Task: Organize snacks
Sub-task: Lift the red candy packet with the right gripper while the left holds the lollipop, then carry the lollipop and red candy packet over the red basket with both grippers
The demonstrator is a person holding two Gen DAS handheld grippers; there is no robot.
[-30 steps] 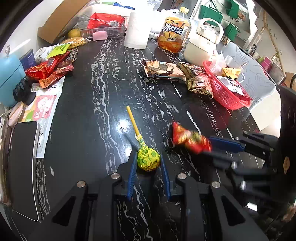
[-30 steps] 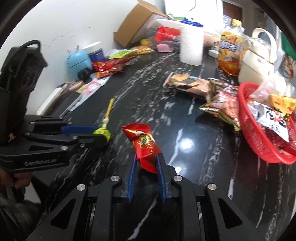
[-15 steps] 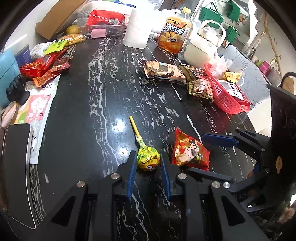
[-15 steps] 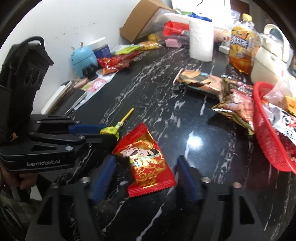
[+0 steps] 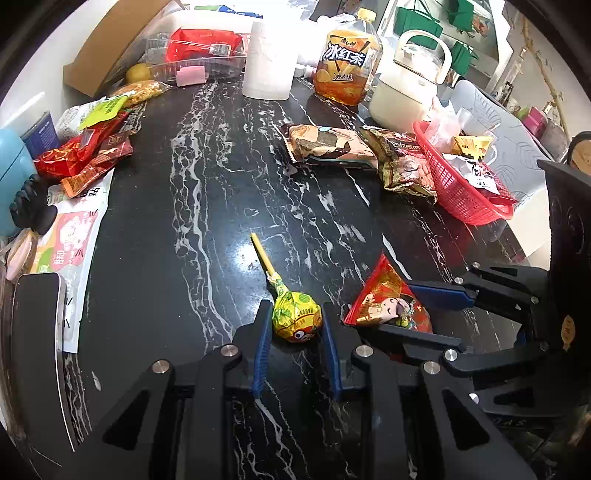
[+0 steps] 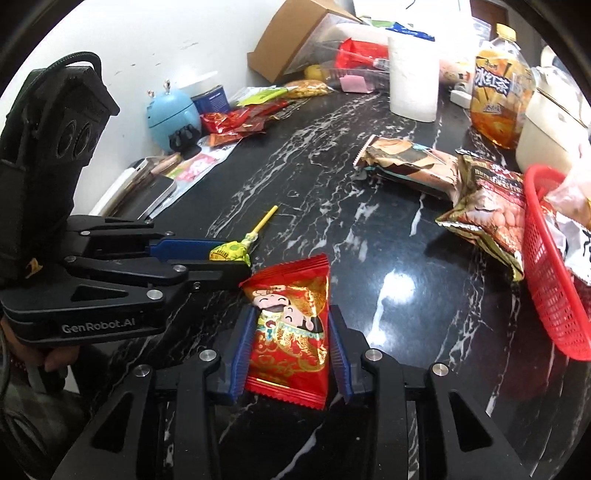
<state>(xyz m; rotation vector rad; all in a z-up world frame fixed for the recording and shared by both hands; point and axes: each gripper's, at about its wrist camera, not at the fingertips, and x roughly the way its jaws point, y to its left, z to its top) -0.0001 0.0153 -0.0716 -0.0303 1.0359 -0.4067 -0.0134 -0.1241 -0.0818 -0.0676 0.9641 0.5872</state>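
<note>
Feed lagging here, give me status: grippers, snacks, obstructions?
Left gripper shut on yellow-wrapped lollipop. Right gripper just closing around flat red foil snack packet. Red plastic basket path unobstructed.

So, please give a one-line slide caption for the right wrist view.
Right gripper closing around a red snack packet on the black marble table, left gripper gripping a lollipop.

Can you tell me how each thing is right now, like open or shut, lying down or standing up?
Left gripper: shut on the lollipop.
Lollipop: lying on the table, stick pointing away.
Right gripper: jaws just been closing around the red packet, sealed and lying flat.
Red packet: flat on the table.
Red basket: upright, holding packets.
Tea bottle: standing, cap on.
Paper roll: standing on end.
Cardboard box: flap open.
</note>
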